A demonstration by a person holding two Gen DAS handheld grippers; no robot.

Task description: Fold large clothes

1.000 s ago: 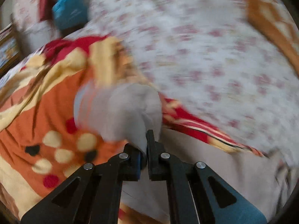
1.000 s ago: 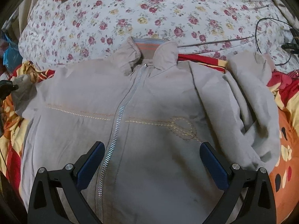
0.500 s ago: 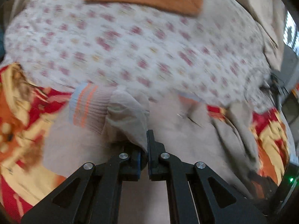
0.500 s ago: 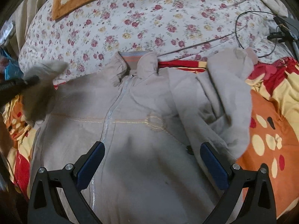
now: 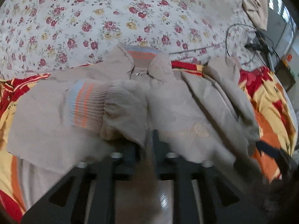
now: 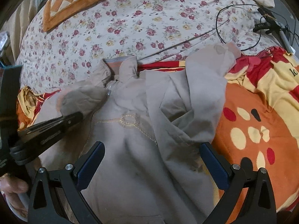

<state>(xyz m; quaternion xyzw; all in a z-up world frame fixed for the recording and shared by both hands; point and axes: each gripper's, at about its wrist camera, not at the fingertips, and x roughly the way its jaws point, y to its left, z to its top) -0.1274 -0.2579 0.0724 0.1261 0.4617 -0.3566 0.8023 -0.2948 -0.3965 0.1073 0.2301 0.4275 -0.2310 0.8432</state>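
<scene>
Left wrist view looks steeply down along its fingers, very near the jacket, facing the far floral sheet. Right wrist view sits a bit higher and nearer the viewer, same heading, and catches the left gripper at its left. Both share collar, zip, sheet, cable.

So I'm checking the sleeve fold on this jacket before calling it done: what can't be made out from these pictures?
- Left gripper fingertips: left wrist view, the folded sleeve drapes over them.
- Whether the pads still touch the sleeve: both views, motion blur.
- Jacket hem: cut off by the bottom edge in both views.
- Jacket's other sleeve: right wrist view, bunched on itself, cuff partly buried.
</scene>
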